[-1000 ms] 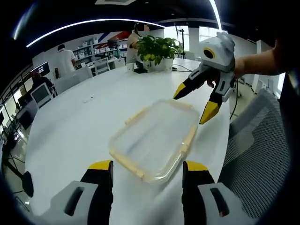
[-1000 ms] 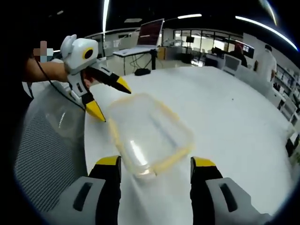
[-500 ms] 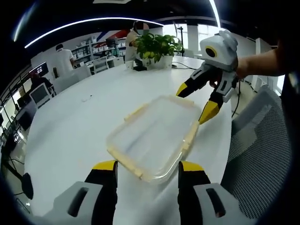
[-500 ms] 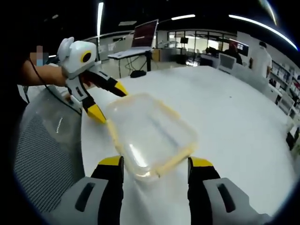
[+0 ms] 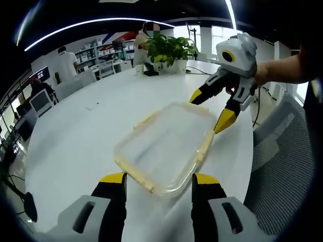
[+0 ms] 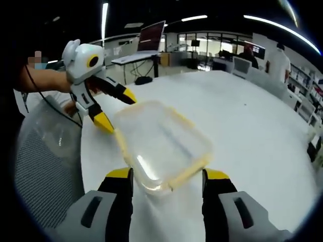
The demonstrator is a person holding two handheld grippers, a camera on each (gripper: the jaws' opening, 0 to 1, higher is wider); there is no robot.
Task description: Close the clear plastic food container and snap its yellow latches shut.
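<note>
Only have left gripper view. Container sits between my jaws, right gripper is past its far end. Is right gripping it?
Observer: No. In right gripper view the right gripper is open, one jaw on each side of the container's near corner. I can't tell if they touch.
Operator: How does left look from there?
Observer: The left gripper is open too, its lower tip by the container's far corner, near the table edge.
Operator: Anything behind left?
Observer: A screen on a stand, beyond the table.
</note>
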